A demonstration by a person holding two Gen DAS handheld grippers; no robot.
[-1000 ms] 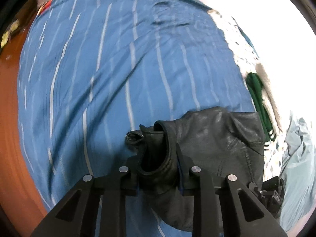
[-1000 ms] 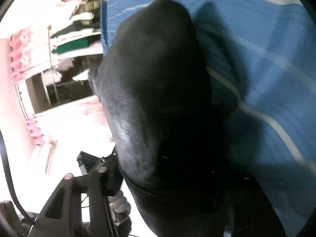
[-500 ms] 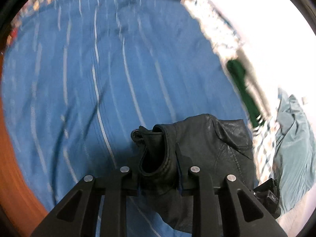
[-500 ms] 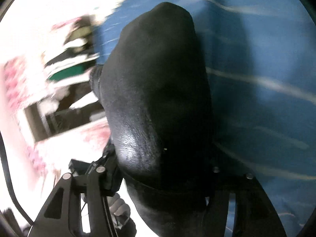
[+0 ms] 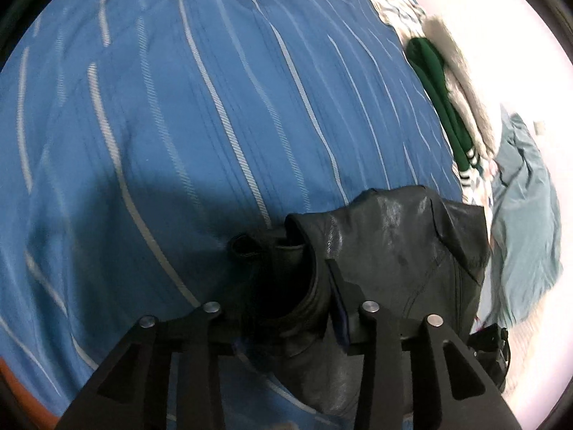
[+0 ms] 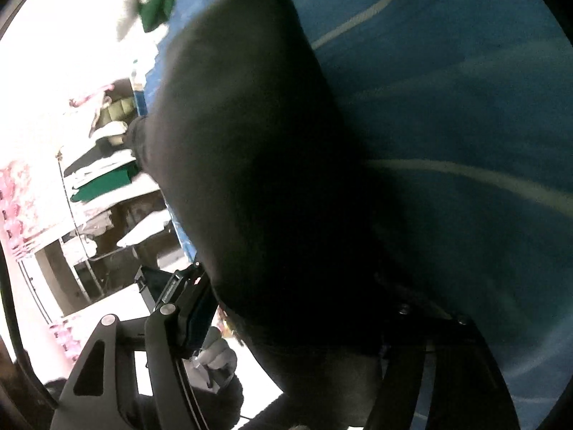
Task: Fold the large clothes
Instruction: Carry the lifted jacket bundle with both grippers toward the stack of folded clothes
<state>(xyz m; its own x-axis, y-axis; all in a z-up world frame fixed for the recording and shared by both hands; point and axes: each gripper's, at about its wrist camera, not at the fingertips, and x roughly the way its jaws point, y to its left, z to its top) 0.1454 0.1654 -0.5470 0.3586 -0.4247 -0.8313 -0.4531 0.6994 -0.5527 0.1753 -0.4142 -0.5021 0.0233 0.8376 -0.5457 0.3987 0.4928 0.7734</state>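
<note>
two grippers are clamped on one black leather jacket [image 5: 401, 251], which is held bunched above a blue striped bedspread [image 5: 179, 125]. the left gripper [image 5: 286, 308] is closed on a rolled opening of the jacket, the leather being pinched between its fingers. the right gripper [image 6: 301, 308] is closed on another part of the jacket [image 6: 258, 165], by which most of its view is filled. a green garment [image 5: 437, 89] and a pale teal cloth [image 5: 523, 215] are seen lying beside the bedspread's far edge.
</note>
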